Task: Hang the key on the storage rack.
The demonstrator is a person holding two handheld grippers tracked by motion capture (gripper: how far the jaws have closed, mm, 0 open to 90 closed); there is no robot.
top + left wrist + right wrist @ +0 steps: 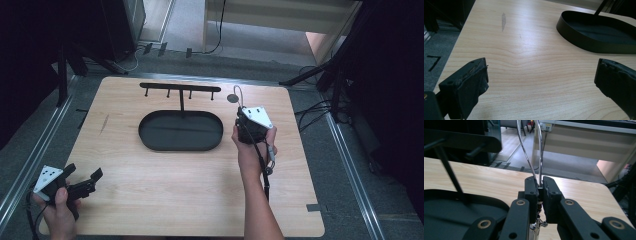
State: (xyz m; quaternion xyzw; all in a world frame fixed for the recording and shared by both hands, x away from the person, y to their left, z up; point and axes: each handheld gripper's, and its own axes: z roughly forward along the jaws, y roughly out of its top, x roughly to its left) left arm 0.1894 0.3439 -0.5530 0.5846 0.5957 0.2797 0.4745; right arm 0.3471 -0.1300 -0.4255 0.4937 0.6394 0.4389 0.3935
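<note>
Right gripper view: a wire loop [534,152] is clamped upright in the right gripper [540,192], with the hook rack [461,141] up-left; the left gripper [541,82] is held open.

Light wooden table [150,200], black oval tray [150,142] with hook stand [180,89], perhaps attached

lab | black stands [345,65] | floor cables [315,112] | wooden table [190,200]
</note>
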